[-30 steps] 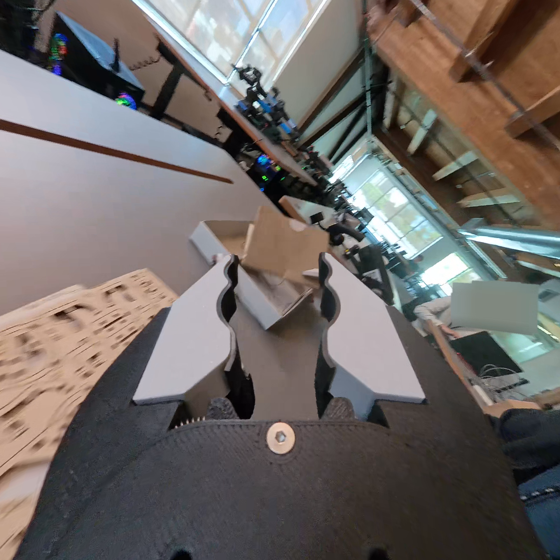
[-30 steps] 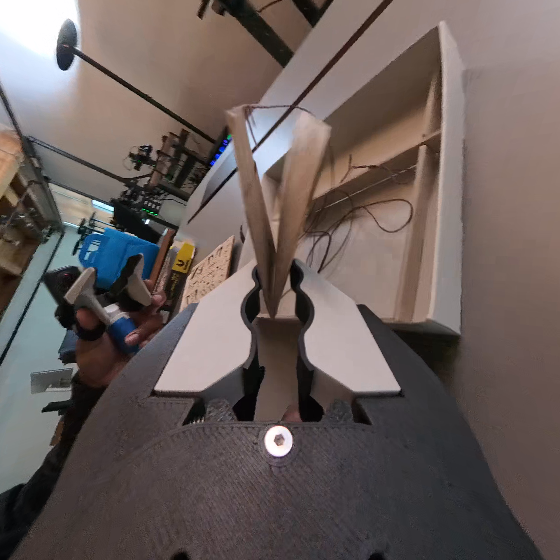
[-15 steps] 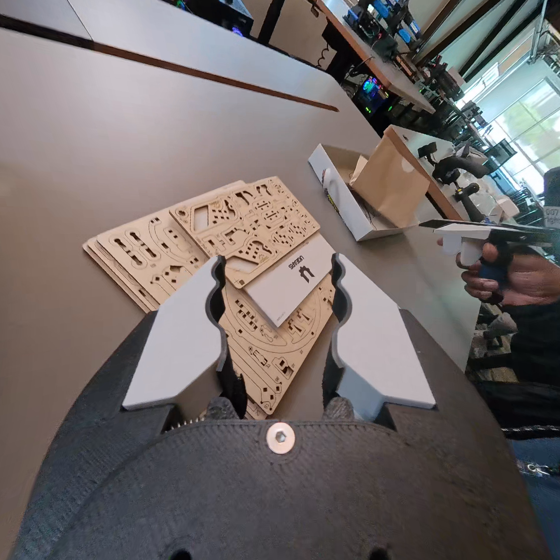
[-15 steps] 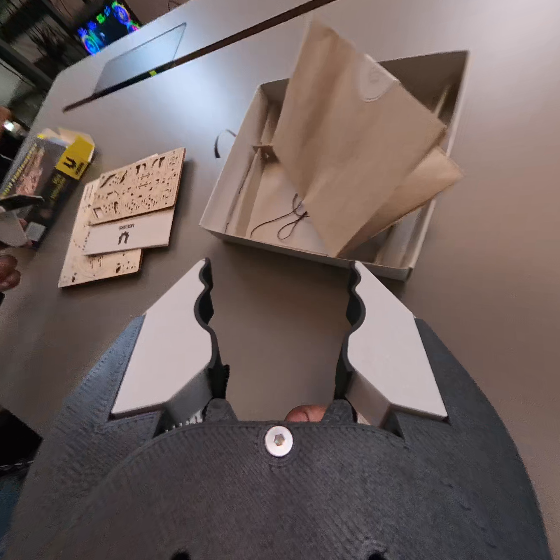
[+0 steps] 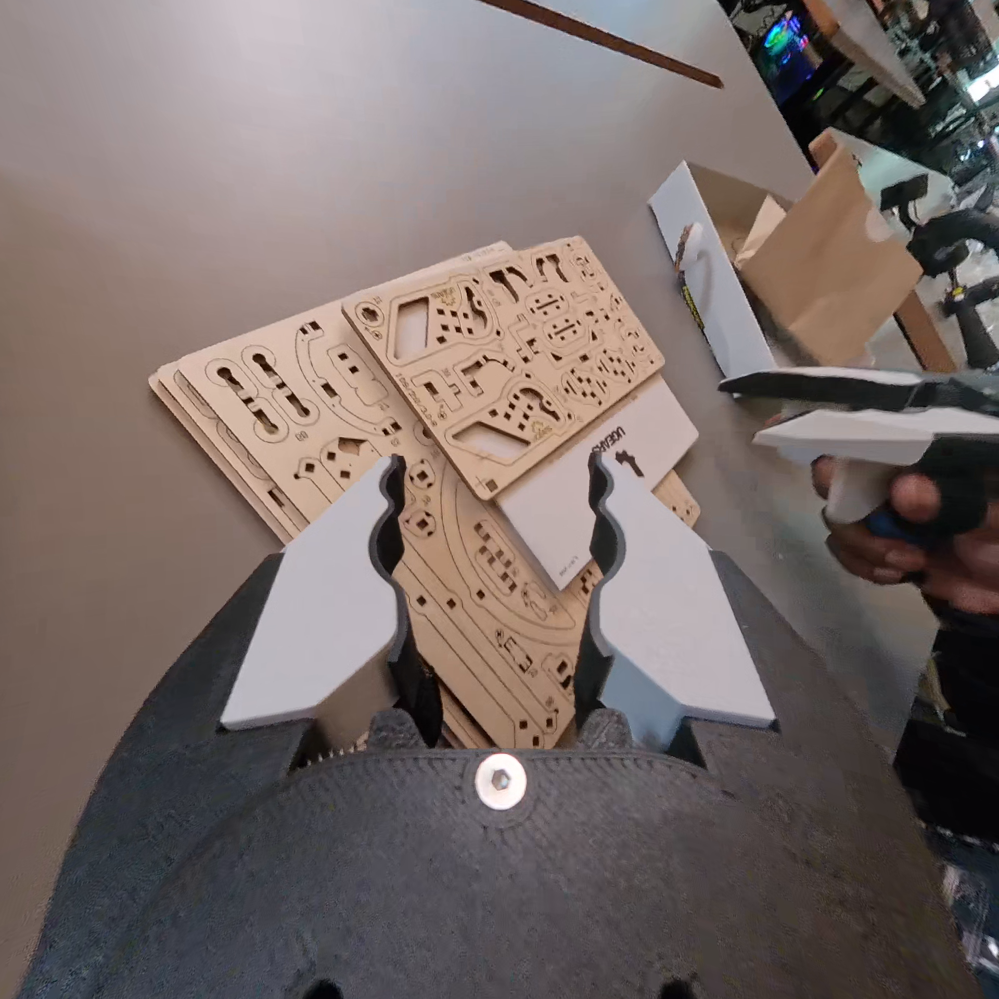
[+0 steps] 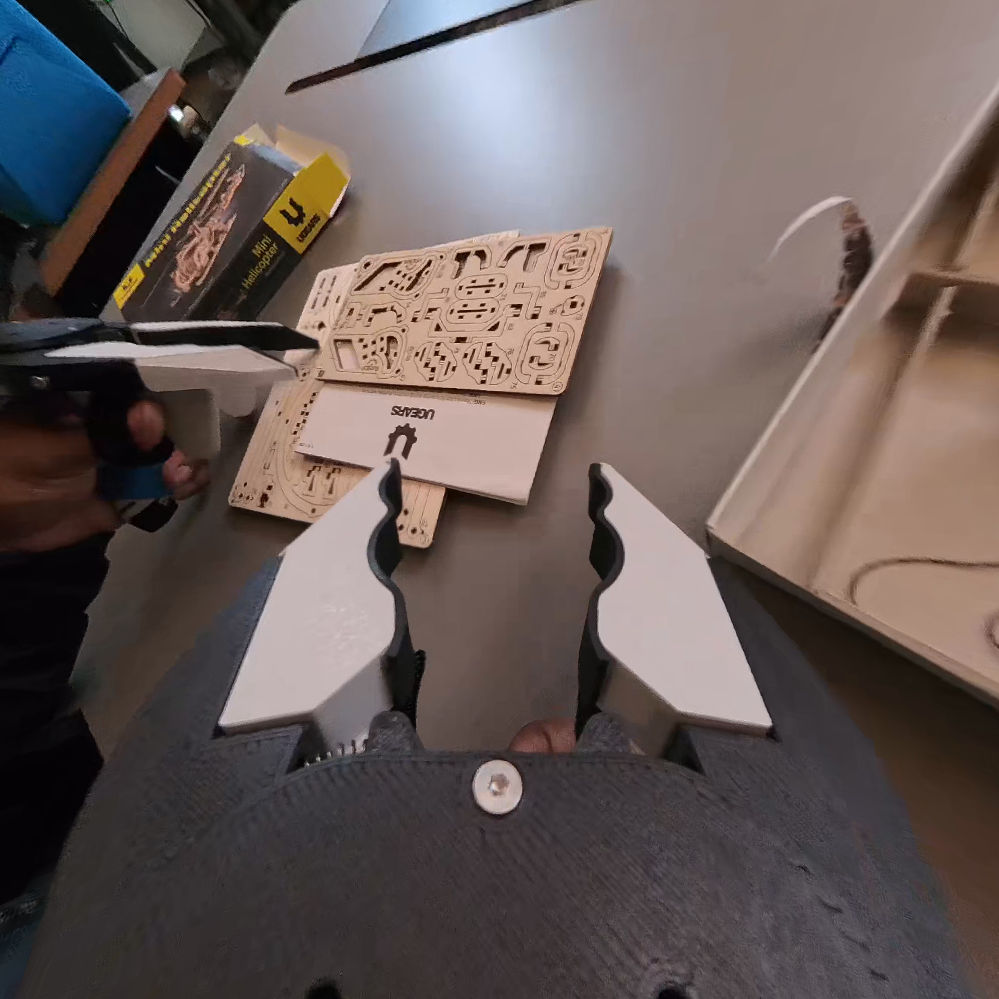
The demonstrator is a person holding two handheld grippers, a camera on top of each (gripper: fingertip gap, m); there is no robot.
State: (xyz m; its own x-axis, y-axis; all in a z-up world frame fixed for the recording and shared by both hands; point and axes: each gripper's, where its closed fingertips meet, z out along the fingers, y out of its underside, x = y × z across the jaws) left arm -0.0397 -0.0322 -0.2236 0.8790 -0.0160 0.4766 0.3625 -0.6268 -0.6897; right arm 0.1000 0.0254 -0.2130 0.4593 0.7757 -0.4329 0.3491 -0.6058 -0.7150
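The left gripper (image 5: 494, 470) has its fingers (image 5: 324, 605) spread wide with nothing between them. They hang over the near part of a stack of laser-cut wooden sheets (image 5: 302, 411) lying flat on the grey surface (image 5: 270, 162). Just ahead of the fingertips, a white booklet (image 5: 589, 486) rests on the lower sheets, and a smaller wooden sheet (image 5: 508, 351) lies on top, overlapping the booklet's far edge. Off to the right of these fingers the right gripper (image 5: 735, 411) shows from the side, held in a hand (image 5: 892, 540). Beyond it and farther right stands an open white box (image 5: 708, 302) with a brown paper bag (image 5: 827, 270) leaning in it.

The right gripper (image 6: 492, 470) also has its fingers (image 6: 324, 611) parted and empty, above bare surface (image 6: 703, 189). Just ahead of the left fingertip lies the same booklet (image 6: 432, 432), with the smaller wooden sheet (image 6: 475, 319) beyond it and the lower sheets (image 6: 281, 459) reaching out to the left. To the left of the fingers the left gripper (image 6: 308, 354) points its tips at the stack's left edge, held in a hand (image 6: 48, 465). Farther ahead and left lies a dark and yellow carton (image 6: 227, 248) with an open flap. To the right, the open white box (image 6: 811, 432) sits near the fingers, blurred.
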